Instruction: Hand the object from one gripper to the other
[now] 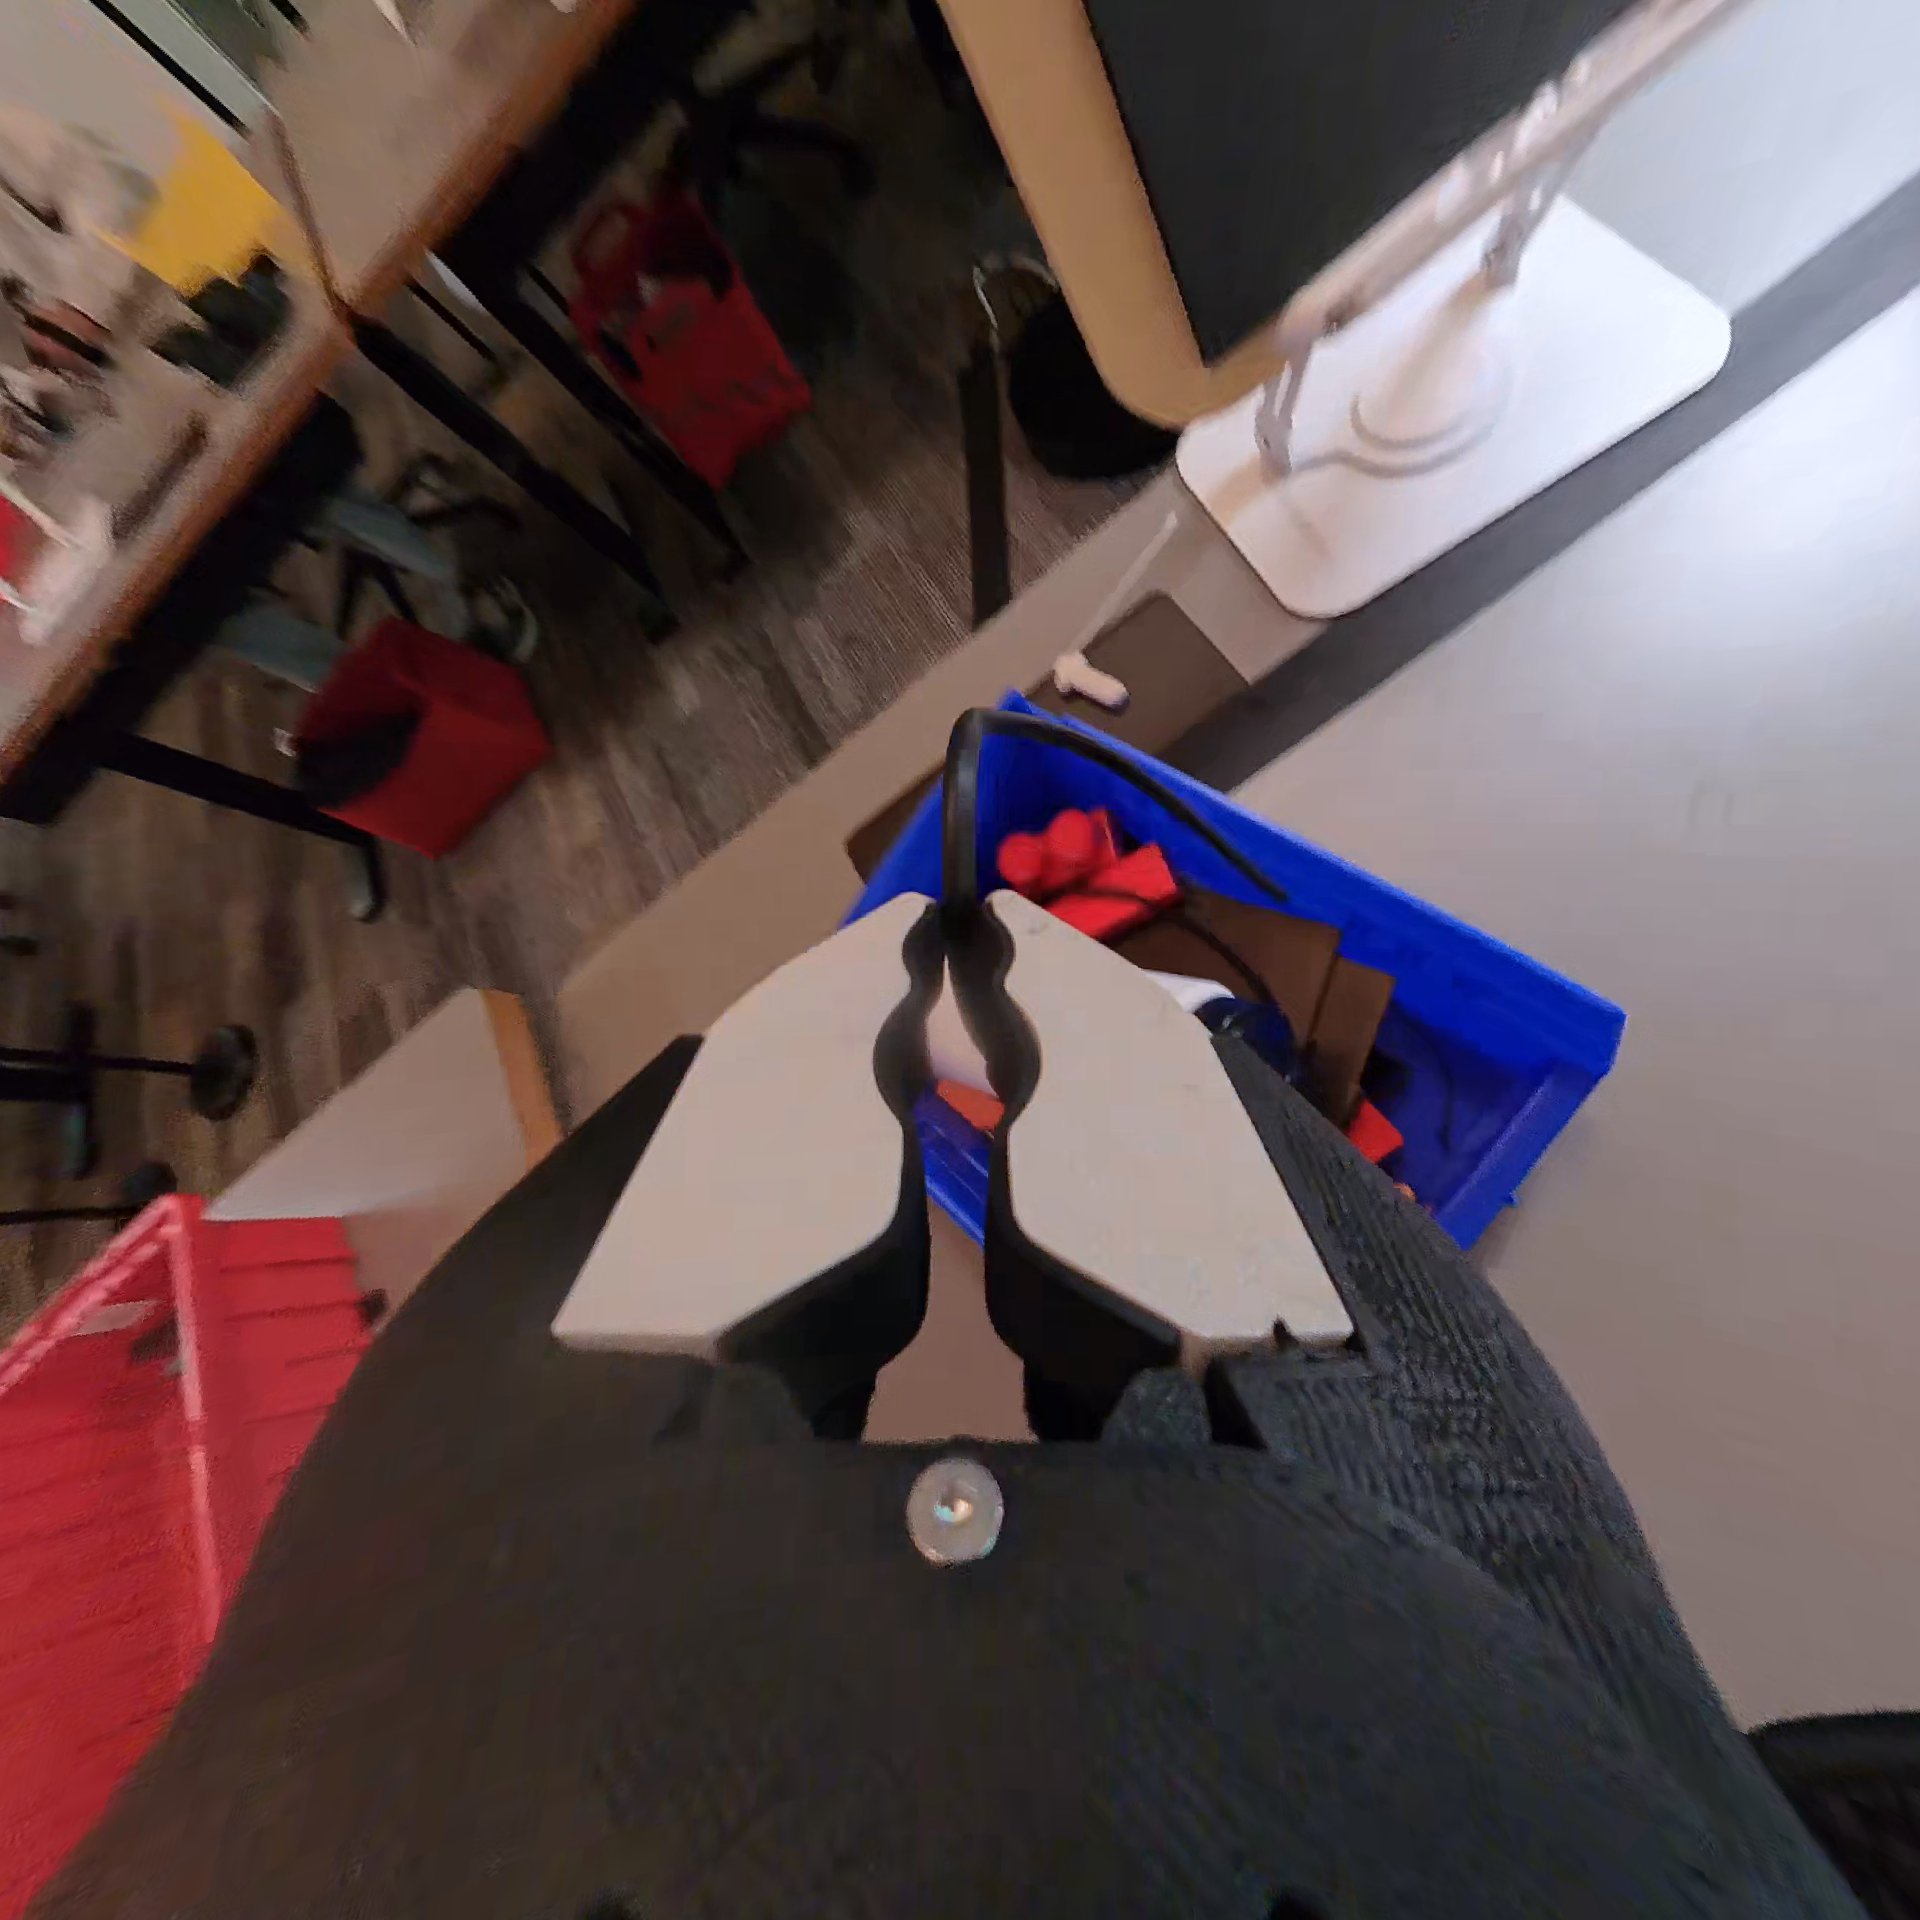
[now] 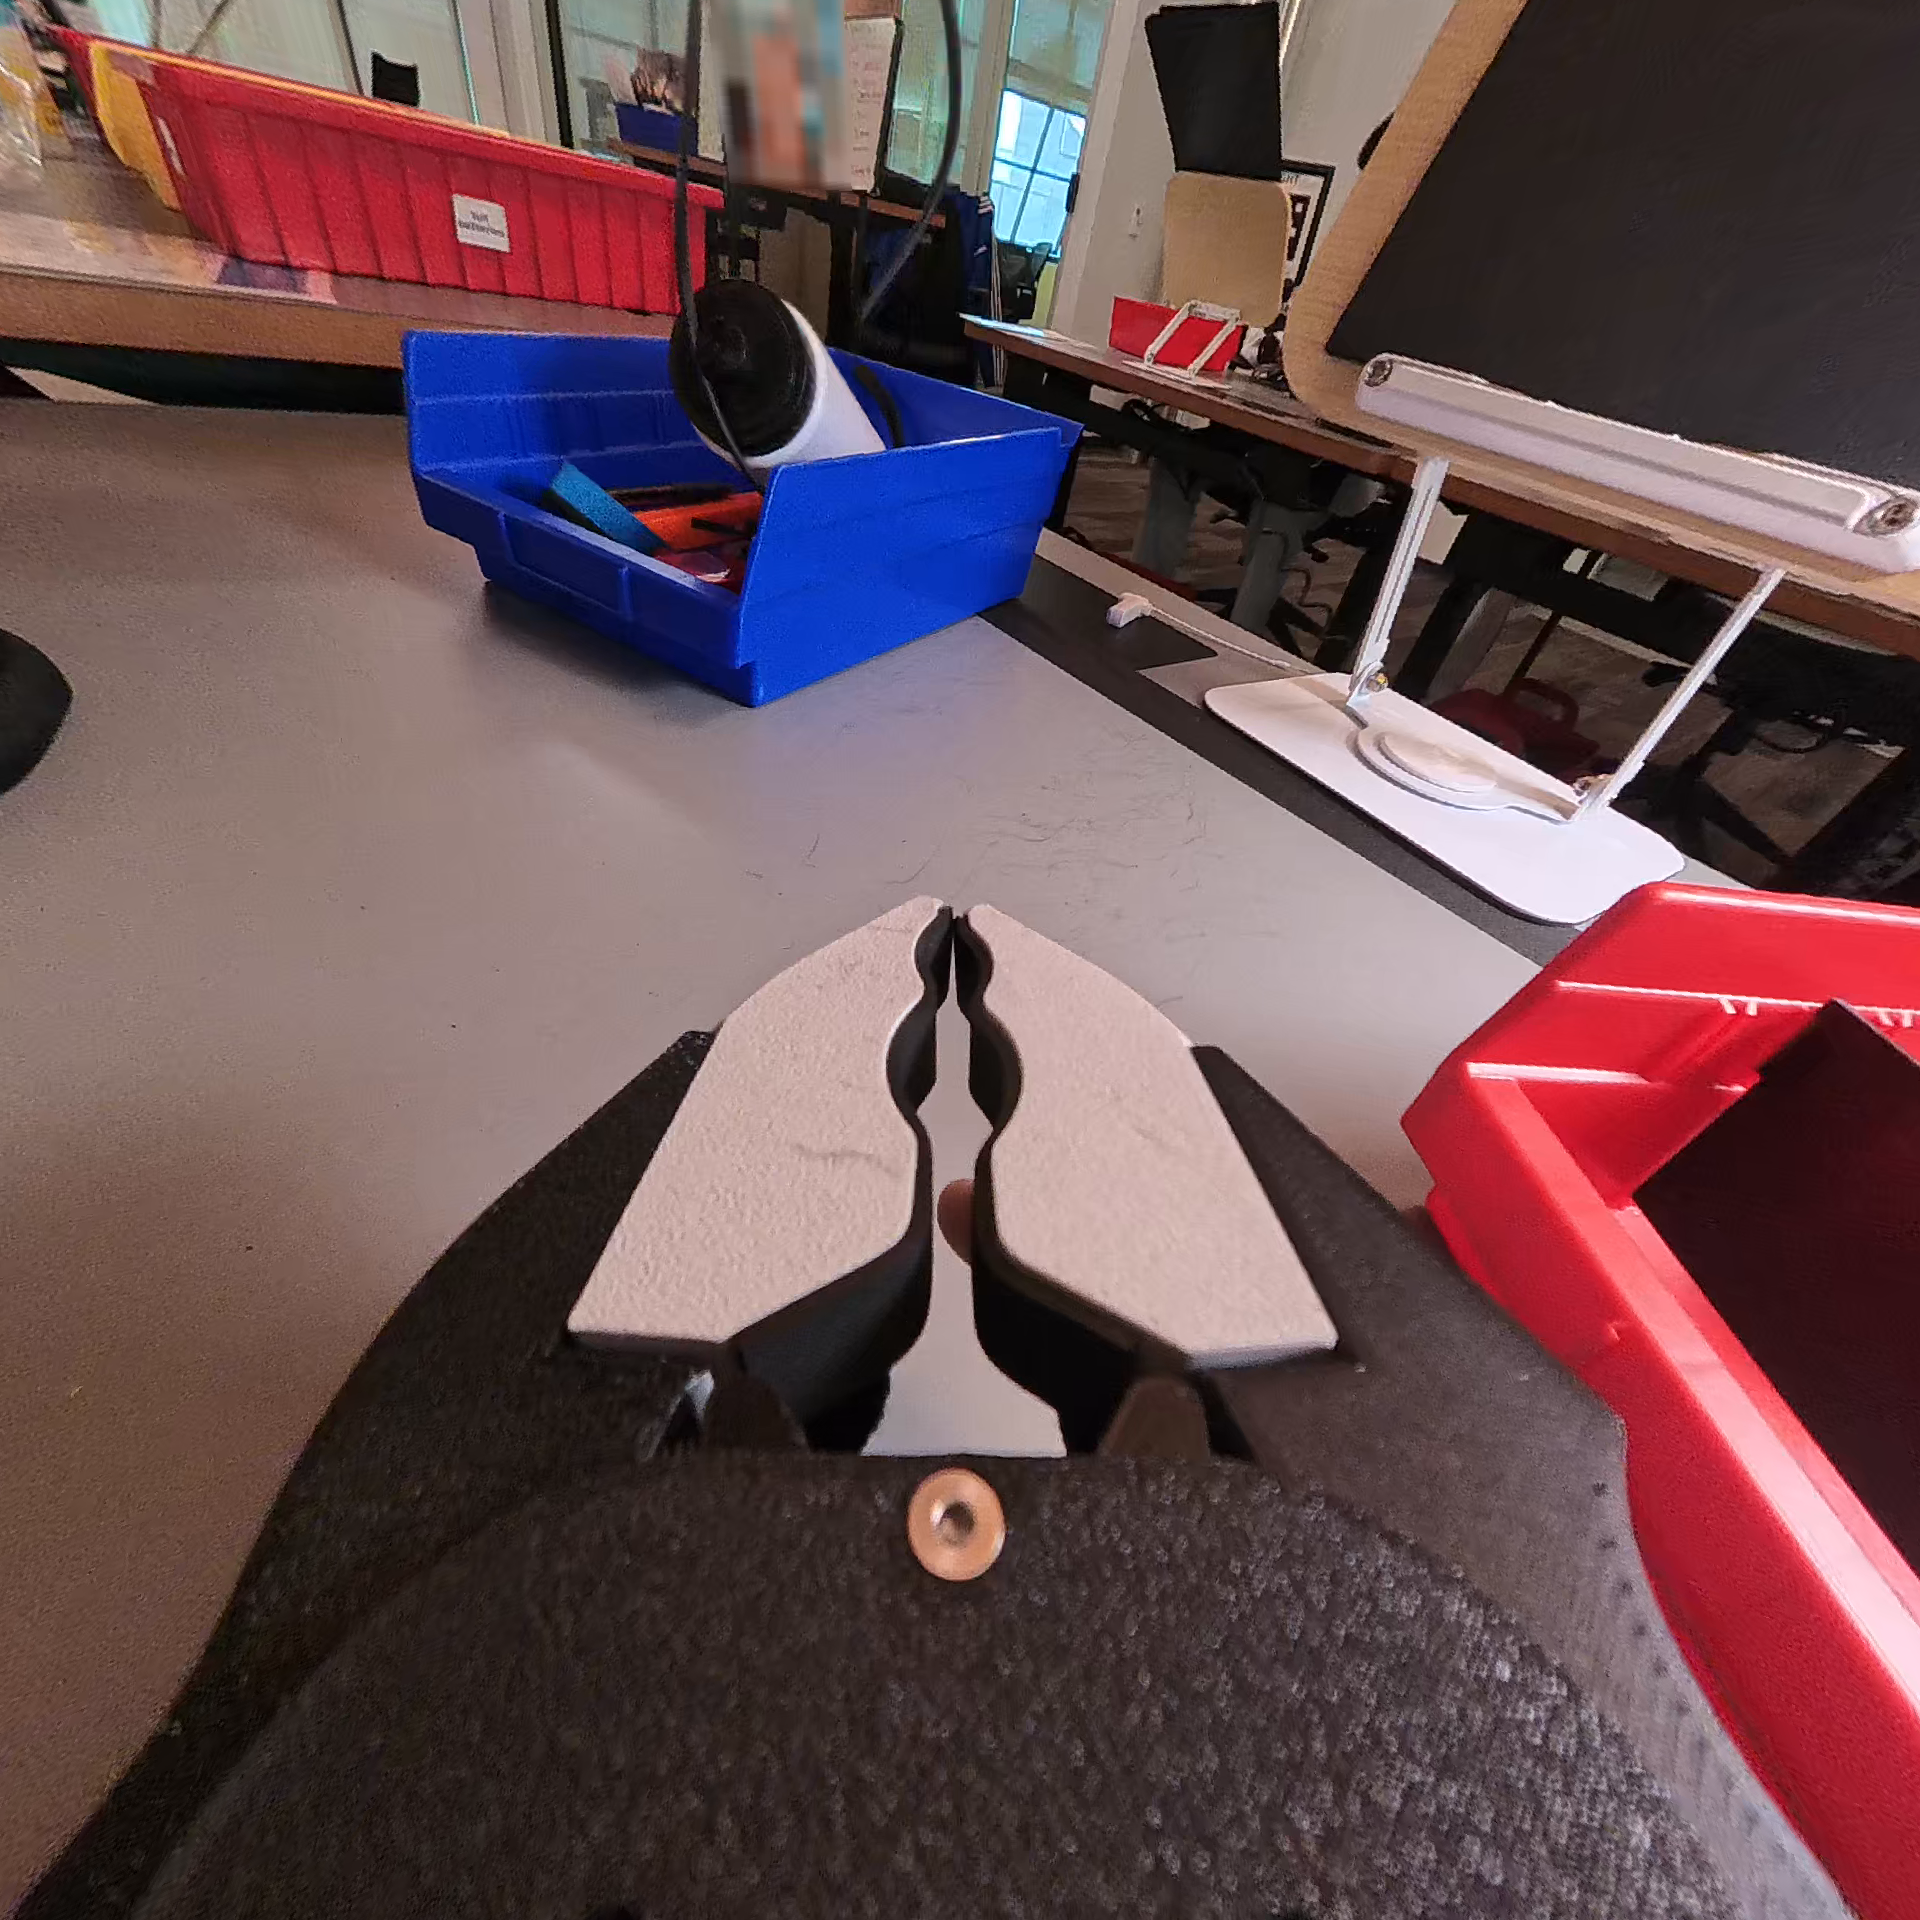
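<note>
Left wrist view first: I have my left gripper (image 1: 961, 920) pinched tight on a thin black cord (image 1: 971, 779), which arches up past the fingertips and curves down over the blue bin (image 1: 1455, 966) of red and dark parts on the grey table (image 1: 1662, 935). Right wrist view shows that cord (image 2: 681, 208) hanging above the blue bin (image 2: 873, 582), with a black-and-white roll (image 2: 769, 379) dangling tilted just over the bin's contents. My right gripper (image 2: 953, 920) sits low over the table (image 2: 416, 883) with its tips pressed together on nothing, the red bin (image 2: 1558, 1195) just beside it on the right.
</note>
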A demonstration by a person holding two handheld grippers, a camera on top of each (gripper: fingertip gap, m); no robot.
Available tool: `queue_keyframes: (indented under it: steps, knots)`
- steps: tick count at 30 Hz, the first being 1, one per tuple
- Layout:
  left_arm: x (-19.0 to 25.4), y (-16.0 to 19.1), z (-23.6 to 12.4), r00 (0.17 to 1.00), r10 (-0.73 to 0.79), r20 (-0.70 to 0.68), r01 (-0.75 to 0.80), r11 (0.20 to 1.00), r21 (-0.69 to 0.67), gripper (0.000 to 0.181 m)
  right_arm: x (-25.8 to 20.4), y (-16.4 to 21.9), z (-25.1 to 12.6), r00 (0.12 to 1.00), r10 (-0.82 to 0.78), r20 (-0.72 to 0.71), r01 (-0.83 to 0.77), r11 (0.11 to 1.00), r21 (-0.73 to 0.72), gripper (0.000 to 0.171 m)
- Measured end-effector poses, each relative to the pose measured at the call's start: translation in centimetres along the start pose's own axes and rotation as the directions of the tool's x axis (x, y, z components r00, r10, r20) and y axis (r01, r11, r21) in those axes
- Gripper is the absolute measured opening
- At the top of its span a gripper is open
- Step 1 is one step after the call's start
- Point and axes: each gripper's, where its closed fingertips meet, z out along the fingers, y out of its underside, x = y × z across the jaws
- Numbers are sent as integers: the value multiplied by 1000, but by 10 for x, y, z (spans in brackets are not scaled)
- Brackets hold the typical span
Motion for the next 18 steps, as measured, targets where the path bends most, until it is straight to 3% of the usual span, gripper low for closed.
queue_keyframes:
  steps: [6,14,18]
  knots:
    - [-13,-49,-63,998,11,55,-18,990,139,6,-1,1,0,1000,-15,0,15,1000,-2,0]
    - [32,-125,-165,994,26,-107,25,890,455,6,-3,-1,1,1000,-22,-3,22,1000,6,0]
    - [72,-147,-199,973,91,-213,45,829,558,6,-3,-9,-2,1000,-16,-14,17,999,42,0]
